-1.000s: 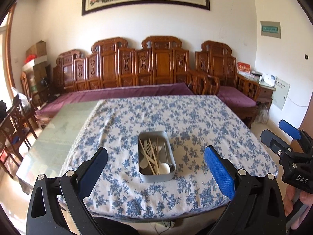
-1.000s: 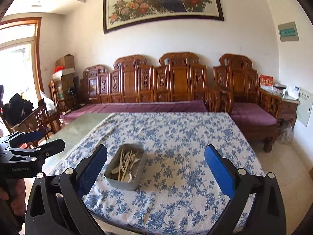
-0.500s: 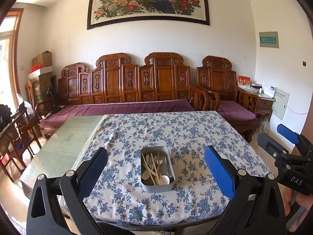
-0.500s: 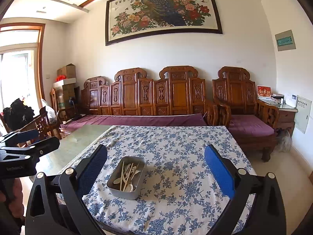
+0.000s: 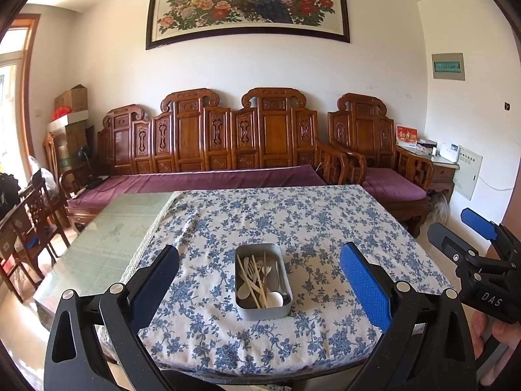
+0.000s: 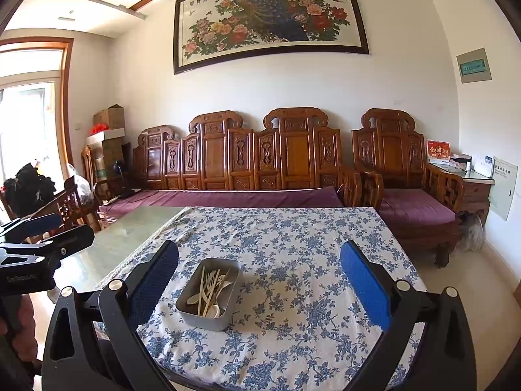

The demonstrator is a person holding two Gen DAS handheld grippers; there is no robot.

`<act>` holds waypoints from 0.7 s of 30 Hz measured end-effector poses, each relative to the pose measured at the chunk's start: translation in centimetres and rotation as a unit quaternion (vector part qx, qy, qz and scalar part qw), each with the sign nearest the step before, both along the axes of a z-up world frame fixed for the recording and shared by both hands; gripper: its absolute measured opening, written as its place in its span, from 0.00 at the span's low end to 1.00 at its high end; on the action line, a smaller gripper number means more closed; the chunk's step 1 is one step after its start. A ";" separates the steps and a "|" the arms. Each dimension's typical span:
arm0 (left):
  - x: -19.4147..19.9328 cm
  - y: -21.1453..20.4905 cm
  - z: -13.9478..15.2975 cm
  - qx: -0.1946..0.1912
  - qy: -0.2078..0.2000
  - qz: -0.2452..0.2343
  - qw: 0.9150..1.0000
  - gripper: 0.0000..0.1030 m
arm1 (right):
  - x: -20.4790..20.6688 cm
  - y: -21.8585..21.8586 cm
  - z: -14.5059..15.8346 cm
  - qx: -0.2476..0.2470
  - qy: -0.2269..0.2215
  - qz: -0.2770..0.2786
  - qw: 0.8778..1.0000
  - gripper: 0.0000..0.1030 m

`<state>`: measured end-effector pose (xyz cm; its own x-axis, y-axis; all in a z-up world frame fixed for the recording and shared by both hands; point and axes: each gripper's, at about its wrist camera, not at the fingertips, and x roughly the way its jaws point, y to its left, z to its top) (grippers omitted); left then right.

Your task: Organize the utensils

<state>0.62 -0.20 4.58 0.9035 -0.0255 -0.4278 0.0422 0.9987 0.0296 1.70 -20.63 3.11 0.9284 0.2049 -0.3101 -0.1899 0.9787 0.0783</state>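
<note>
Near edge of flowered tablecloth (image 5: 293,221): metal tray (image 5: 263,282) holding pale utensils (image 5: 257,280), a jumble of spoons, forks and chopsticks, single pieces hard to separate. Left gripper (image 5: 259,280) spread wide and empty, short of the table. Right gripper (image 6: 259,282) likewise spread wide, gripping nothing, tray left of its centre. Hand (image 5: 498,342) at right, cut off by the frame. Bare glass tabletop (image 5: 107,238) at left.
</note>
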 end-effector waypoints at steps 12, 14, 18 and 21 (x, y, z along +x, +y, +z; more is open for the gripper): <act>-0.1 0.0 0.0 -0.002 -0.002 -0.002 1.000 0.92 | 0.1 0.1 -0.3 0.001 0.003 -0.001 1.000 0.97; -0.1 0.0 0.0 -0.001 -0.001 -0.002 1.000 0.92 | 0.1 0.0 -0.4 0.001 0.004 0.000 1.000 0.97; 0.0 -0.1 0.0 -0.002 -0.001 -0.002 1.000 0.92 | 0.2 0.1 -0.4 0.002 0.005 -0.001 1.000 0.97; 0.0 -0.1 0.0 -0.002 -0.001 -0.003 1.000 0.92 | 0.2 0.1 -0.5 0.002 0.005 -0.001 1.000 0.97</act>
<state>0.65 -0.26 4.58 0.9041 -0.0318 -0.4261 0.0475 0.9985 0.0262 1.89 -20.51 2.64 0.9256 0.2047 -0.3184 -0.1878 0.9787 0.0832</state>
